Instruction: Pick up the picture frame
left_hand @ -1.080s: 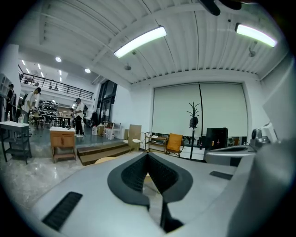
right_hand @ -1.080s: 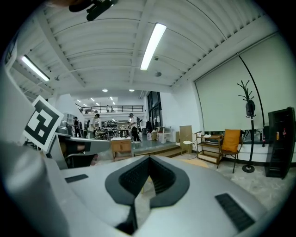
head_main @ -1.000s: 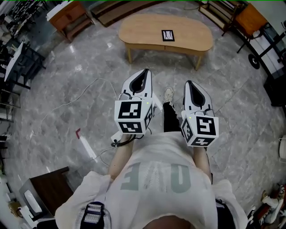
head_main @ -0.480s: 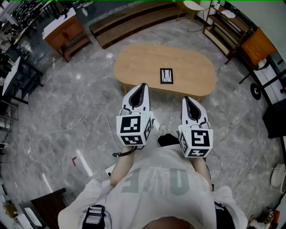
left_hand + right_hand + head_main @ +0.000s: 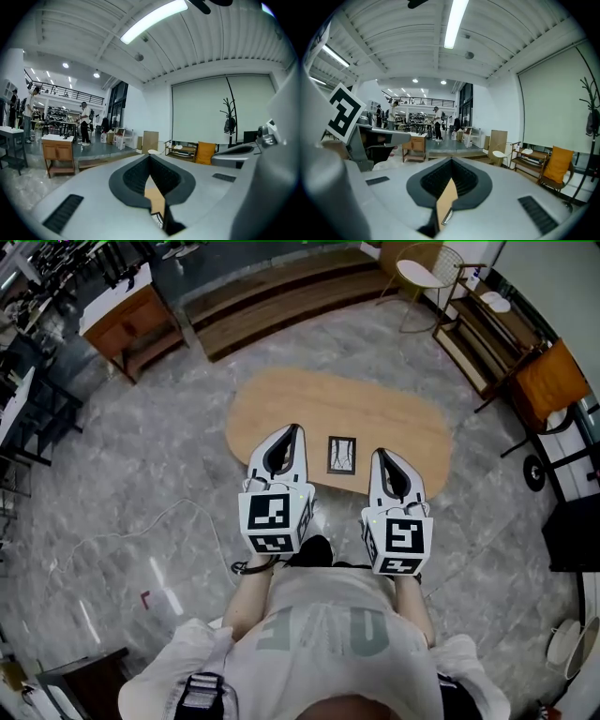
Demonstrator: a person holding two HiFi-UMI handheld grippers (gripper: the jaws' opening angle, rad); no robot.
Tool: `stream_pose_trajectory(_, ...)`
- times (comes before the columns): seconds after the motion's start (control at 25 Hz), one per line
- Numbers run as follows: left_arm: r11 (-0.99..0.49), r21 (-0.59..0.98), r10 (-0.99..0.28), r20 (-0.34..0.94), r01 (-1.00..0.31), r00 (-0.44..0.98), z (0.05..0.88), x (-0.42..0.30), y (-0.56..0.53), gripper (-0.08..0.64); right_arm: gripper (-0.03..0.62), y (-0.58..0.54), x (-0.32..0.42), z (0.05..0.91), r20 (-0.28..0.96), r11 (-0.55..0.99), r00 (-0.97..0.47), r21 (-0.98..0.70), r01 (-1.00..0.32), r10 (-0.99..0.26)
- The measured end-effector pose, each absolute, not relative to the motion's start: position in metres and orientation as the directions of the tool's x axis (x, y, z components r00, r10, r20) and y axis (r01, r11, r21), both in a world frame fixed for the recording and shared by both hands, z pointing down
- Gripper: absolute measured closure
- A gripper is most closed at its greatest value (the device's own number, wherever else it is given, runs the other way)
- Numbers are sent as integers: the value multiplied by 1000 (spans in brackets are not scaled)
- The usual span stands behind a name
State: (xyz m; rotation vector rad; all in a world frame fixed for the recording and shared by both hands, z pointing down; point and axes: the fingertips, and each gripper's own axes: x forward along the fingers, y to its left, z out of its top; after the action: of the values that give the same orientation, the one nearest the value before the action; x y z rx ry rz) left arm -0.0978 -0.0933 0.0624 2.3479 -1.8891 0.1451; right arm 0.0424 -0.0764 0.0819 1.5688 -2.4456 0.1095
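Observation:
The picture frame (image 5: 341, 455), black-rimmed with a white picture, lies flat on the near part of the oval wooden table (image 5: 281, 409). In the head view it sits between my two grippers. My left gripper (image 5: 293, 428) is held out over the table's near edge, just left of the frame, shut and holding nothing. My right gripper (image 5: 380, 453) is just right of the frame, also shut and holding nothing. In the left gripper view the jaws (image 5: 150, 157) meet at the tips, and a corner of the frame (image 5: 157, 217) shows below them. The right gripper view shows its jaws (image 5: 451, 162) meeting likewise, above an edge of the frame (image 5: 446, 217).
A wooden cabinet (image 5: 120, 313) stands far left and a low wooden step (image 5: 272, 287) behind the table. A white chair (image 5: 422, 266), a shelf (image 5: 480, 345) and an orange chair (image 5: 549, 381) are at the right. A cable (image 5: 122, 532) lies on the marble floor.
The table and frame have drawn much closer, from well ahead to right at the gripper tips. Both grippers stayed shut and side by side.

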Motion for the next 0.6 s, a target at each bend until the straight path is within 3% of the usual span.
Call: stream_pose_trajectory(0.6, -351, 25, -928, 123, -936, 351, 41, -60, -147, 551, 588, -118, 43, 64, 177, 346, -335, 34, -938, -925)
